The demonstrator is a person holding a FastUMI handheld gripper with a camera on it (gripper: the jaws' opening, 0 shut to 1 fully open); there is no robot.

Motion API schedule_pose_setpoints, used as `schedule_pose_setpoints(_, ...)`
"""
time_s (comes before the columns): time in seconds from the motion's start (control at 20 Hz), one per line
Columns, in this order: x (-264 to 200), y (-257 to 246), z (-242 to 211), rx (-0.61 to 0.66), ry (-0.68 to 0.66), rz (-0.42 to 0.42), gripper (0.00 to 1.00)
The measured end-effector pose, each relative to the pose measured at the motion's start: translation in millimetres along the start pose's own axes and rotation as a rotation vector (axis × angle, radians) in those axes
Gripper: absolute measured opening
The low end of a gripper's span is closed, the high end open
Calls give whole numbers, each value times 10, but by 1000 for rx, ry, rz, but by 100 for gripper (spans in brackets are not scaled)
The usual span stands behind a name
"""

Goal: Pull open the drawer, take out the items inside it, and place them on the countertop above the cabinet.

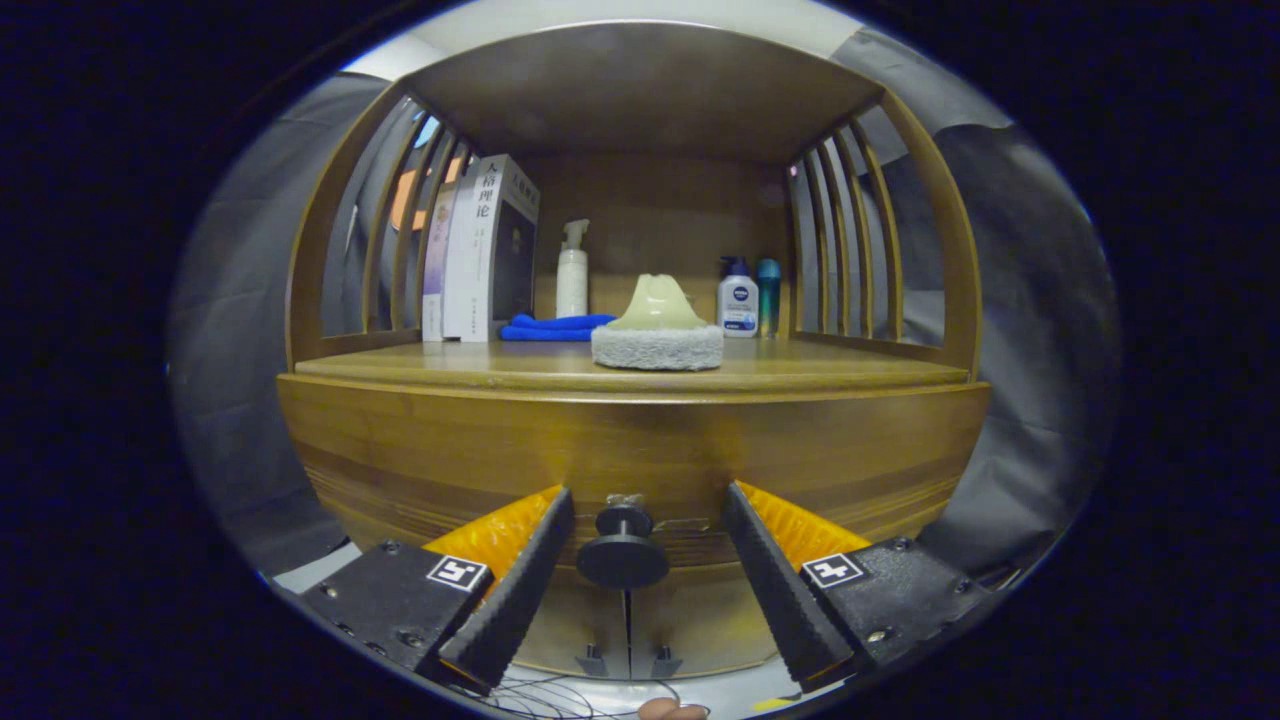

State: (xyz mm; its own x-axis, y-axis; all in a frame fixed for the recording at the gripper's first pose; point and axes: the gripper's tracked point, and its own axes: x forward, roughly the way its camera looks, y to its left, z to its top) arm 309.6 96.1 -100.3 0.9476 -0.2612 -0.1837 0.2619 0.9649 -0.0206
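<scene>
Both fingers (520, 590) of the gripper (648, 500) stand wide apart, flanking the drawer's black knob (623, 552) untouched. Drawer (640, 450) shut; scrubber (657, 335) sits on the countertop (480, 362).

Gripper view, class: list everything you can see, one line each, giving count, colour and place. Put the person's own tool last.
Cabinet: one, brown wood, slatted sides, ahead of the fingers.
Drawer knob: one, black, on the shut drawer front, between the fingers, untouched.
Countertop: one, brown wood, above the drawer.
Scrubbing pad: one, pale green handle on grey pad, front middle of countertop.
Cloth: one, blue, folded, behind the pad to its left.
Books: a few, white and dark, upright beside the cloth.
Spray bottle: one, white, at the back.
Pump bottle: one, white, blue label, back right.
Teal bottle: one, beside it.
Gripper: one, black and orange, open around the knob.
</scene>
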Motion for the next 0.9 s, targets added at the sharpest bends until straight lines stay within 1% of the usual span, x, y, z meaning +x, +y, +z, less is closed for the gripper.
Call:
schedule_pose_setpoints(0.25, 12, 6, -52, -12, 13, 6, 100)
schedule_pose_setpoints(0.3, -31, 71, -90, 5, 32, 52, 100)
schedule_pose_setpoints(0.4, -200, 131, -20, 66, 15, 128, 100)
schedule_pose_setpoints(0.45, -329, 66, 76, 62, -5, 145, 100)
schedule_pose_setpoints(0.55, -609, -167, 297, 9, -34, 171, 100)
schedule_pose_setpoints(0.7, -1204, -567, 529, -52, -81, 224, 100)
schedule_pose_setpoints(0.75, -1420, -724, 552, -64, -92, 237, 100)
schedule_pose_setpoints(0.9, -2061, -1263, 477, -67, -115, 223, 99)
